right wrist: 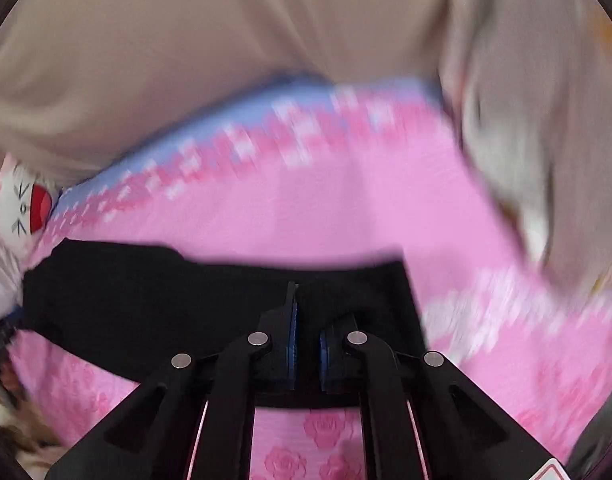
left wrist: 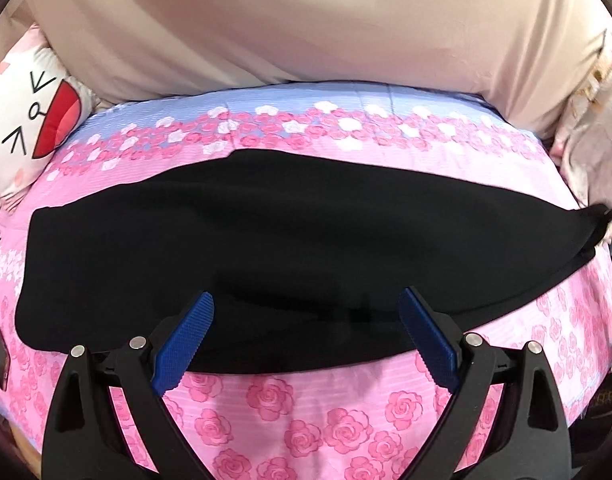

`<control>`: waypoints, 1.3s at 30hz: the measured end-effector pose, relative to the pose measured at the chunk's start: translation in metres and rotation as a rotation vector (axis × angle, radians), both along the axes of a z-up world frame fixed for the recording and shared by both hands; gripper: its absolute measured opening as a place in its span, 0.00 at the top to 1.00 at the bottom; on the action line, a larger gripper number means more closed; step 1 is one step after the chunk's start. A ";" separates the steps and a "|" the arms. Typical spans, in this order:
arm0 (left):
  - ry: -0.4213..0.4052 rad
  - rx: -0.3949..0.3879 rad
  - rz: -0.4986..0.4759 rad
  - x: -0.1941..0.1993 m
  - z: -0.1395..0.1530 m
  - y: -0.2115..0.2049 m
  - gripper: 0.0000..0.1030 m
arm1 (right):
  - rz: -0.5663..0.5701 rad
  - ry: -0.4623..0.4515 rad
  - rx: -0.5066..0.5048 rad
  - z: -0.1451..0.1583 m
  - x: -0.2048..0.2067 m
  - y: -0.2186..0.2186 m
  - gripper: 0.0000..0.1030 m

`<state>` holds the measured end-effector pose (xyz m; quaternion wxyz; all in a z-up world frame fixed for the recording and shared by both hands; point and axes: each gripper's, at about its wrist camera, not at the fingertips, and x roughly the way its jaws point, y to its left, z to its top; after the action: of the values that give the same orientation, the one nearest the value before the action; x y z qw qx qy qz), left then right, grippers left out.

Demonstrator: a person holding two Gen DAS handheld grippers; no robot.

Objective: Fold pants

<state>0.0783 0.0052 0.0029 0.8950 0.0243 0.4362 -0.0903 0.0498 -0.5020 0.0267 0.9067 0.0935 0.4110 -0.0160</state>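
black pants [left wrist: 266, 248] are laid flat across a pink rose-print bedspread [left wrist: 290, 412], lengthwise from left to right. the left gripper [left wrist: 306, 340] is held spread wide over their near edge. the right gripper [right wrist: 307, 344] is pinched on the pants' near right end. a cat-face pillow [left wrist: 30, 120] is seen far left.

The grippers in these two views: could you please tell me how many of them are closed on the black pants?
1. The right gripper is shut on the black pants at one end. The left gripper is open, poised over the pants' near edge, holding nothing.
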 end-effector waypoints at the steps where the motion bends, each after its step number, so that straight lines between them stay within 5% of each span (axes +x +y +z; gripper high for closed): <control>1: -0.003 -0.002 0.009 0.000 0.001 0.002 0.11 | 0.029 -0.088 -0.092 0.022 -0.012 0.015 0.93; 3: -0.008 -0.014 0.022 -0.001 0.003 0.006 0.11 | 0.102 -0.219 -0.263 0.046 -0.048 0.043 0.82; 5: -0.006 -0.026 0.026 -0.002 0.002 0.011 0.11 | 0.097 -0.157 -0.364 0.027 -0.065 0.044 0.42; 10: 0.006 0.004 0.040 0.003 -0.005 0.015 0.11 | 0.001 0.197 -0.332 -0.069 -0.113 -0.001 0.48; 13: 0.004 0.012 0.033 0.009 -0.004 0.008 0.11 | -0.105 0.110 -0.190 -0.053 -0.130 -0.027 0.48; 16: -0.013 -0.014 0.016 0.010 0.003 -0.004 0.11 | -0.148 -0.003 -0.089 -0.018 -0.105 -0.041 0.45; 20: -0.027 -0.021 0.007 0.004 0.009 -0.014 0.10 | -0.068 0.074 -0.122 -0.035 -0.029 -0.025 0.46; 21: -0.032 -0.011 0.016 0.002 0.010 -0.011 0.08 | -0.059 0.121 -0.161 -0.050 -0.011 -0.019 0.49; 22: -0.034 -0.001 0.027 0.001 0.010 -0.008 0.07 | -0.033 0.179 -0.188 -0.069 0.010 -0.013 0.84; 25: -0.025 0.036 0.109 0.003 0.008 0.019 0.06 | -0.013 0.174 -0.239 -0.075 0.026 -0.005 0.94; 28: 0.007 0.041 0.214 0.008 0.000 0.058 0.06 | -0.069 0.065 -0.280 -0.041 0.022 -0.016 0.92; 29: 0.025 0.032 0.250 0.009 -0.005 0.074 0.06 | -0.092 0.079 -0.280 -0.042 0.025 -0.027 0.85; 33: 0.089 -0.058 0.359 0.016 -0.022 0.133 0.06 | -0.231 0.250 -0.390 -0.082 0.026 -0.047 0.85; 37: 0.098 -0.136 0.561 0.008 -0.029 0.214 0.06 | -0.373 0.061 -0.351 -0.049 -0.033 -0.019 0.60; 39: 0.115 -0.184 0.632 0.005 -0.032 0.246 0.07 | -0.409 0.002 -0.267 -0.038 -0.066 0.002 0.58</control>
<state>0.0828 0.2515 -0.0287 0.8512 -0.1981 0.4618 0.1513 -0.0160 -0.4999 -0.0113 0.8885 0.0541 0.3788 -0.2534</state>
